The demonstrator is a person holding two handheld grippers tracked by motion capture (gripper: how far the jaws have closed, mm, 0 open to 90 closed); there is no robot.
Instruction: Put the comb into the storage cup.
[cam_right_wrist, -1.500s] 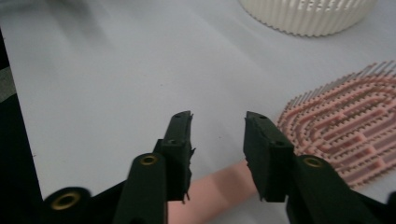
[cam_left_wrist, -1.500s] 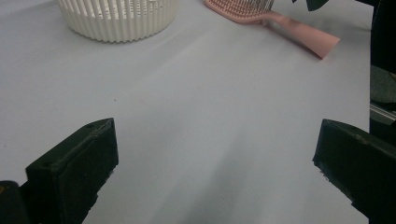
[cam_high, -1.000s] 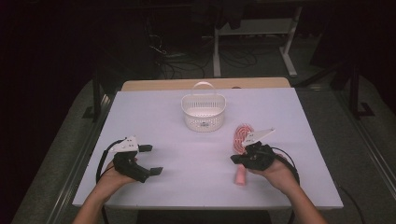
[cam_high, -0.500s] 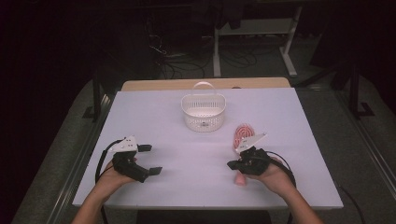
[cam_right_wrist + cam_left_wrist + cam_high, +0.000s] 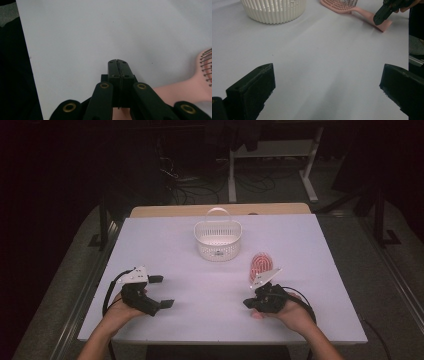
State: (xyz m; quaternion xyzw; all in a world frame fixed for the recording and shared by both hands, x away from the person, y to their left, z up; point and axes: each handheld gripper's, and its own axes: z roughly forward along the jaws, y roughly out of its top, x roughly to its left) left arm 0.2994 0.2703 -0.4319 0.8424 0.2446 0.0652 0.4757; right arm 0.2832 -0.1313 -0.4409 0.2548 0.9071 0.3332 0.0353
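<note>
A pink hairbrush (image 5: 260,263) lies bristles-up on the white table (image 5: 310,250), right of centre, with its handle pointing toward the near edge. My right gripper (image 5: 249,303) is shut with nothing in it and sits low over the handle's end, jaws pointing left. In the right gripper view the closed jaws (image 5: 117,66) meet over bare table, and the hairbrush handle (image 5: 180,91) passes just to their right. My left gripper (image 5: 161,291) rests at the near left, open wide and holding nothing. In the left gripper view it (image 5: 327,87) faces the hairbrush (image 5: 352,6) and the right gripper (image 5: 384,12).
A white slotted basket (image 5: 218,241) with a handle stands at the middle back of the table; it also shows as the basket (image 5: 274,10) at the top of the left gripper view. A wooden strip (image 5: 220,210) borders the far edge. Dark floor and cables lie beyond.
The right gripper has slid slightly left and toward the near edge along the brush handle. The left gripper has stayed still.
</note>
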